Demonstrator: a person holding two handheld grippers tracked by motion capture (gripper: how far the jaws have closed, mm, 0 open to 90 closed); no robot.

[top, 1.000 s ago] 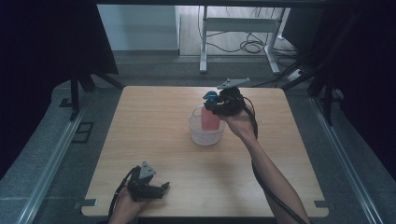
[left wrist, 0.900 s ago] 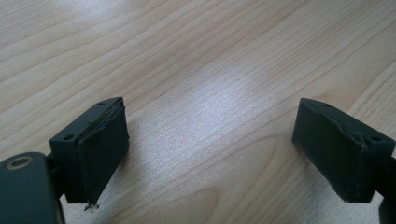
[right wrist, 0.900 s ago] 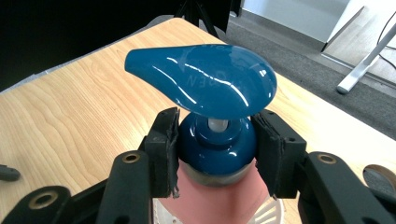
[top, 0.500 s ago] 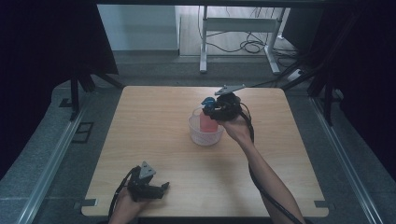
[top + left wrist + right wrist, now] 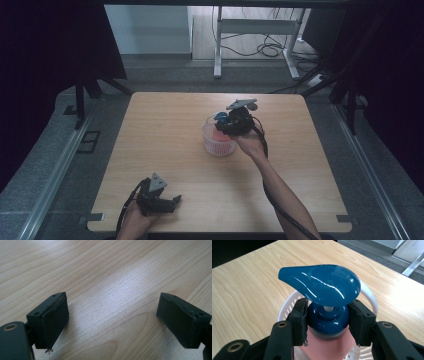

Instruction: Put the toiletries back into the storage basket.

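A pink pump bottle [image 5: 329,345] with a glossy blue pump head [image 5: 322,286] stands in a white slotted basket [image 5: 219,142] near the middle of the wooden table [image 5: 165,130]. My right gripper [image 5: 327,317] is shut on the bottle's blue collar just under the pump head, holding it upright over the basket [image 5: 368,296]. In the high view the right gripper [image 5: 235,121] sits above the basket with the blue pump head [image 5: 219,118] peeking out at its left. My left gripper [image 5: 165,202] rests near the front edge, open, with bare wood between its pads [image 5: 55,320].
Dark curtains flank the table on both sides. A white table frame [image 5: 252,30] and loose cables [image 5: 265,50] lie on the floor beyond the far edge. A cable [image 5: 280,210] trails from the right gripper along the forearm.
The right gripper has shifted slightly left and down with the bottle, lowering it into the basket. The left gripper has stayed put.
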